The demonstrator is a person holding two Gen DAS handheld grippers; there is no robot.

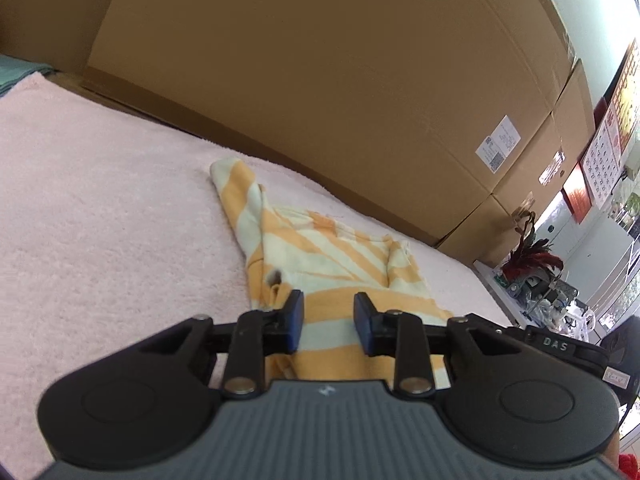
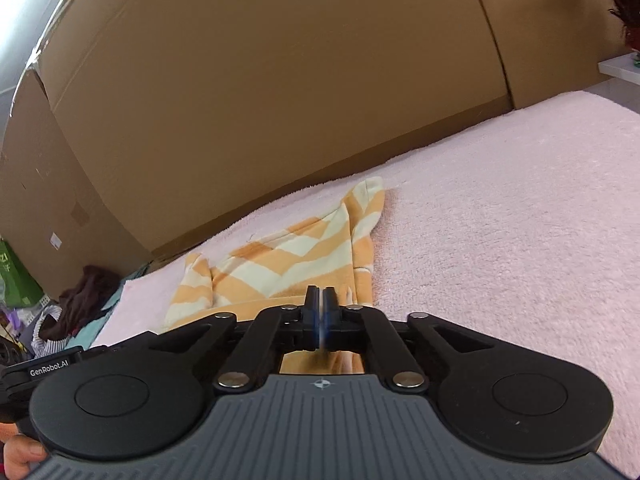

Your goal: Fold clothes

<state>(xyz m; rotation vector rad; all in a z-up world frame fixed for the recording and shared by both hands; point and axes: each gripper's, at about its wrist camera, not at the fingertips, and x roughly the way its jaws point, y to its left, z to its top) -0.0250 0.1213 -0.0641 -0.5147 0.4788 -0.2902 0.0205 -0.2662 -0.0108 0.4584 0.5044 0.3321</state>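
An orange and cream striped garment [image 1: 320,256] lies spread on the pink fleece surface [image 1: 100,220], one sleeve reaching toward the cardboard wall. My left gripper [image 1: 328,312] is open just above the garment's near hem, with striped cloth showing between its blue pads [image 1: 295,320]. In the right wrist view the same garment [image 2: 280,264] lies ahead. My right gripper [image 2: 321,300] is shut at its near edge, and orange fabric bunches up into the pinched fingers. Part of the right gripper's body [image 1: 560,348] shows at the right of the left wrist view.
Large cardboard boxes [image 1: 320,80] wall off the far side of the surface. A dark garment and a basket [image 2: 72,300] sit off the left edge. A white shelf with a red plant and clutter [image 1: 528,264] stands beyond the right edge. Pink fleece [image 2: 500,220] stretches to the right.
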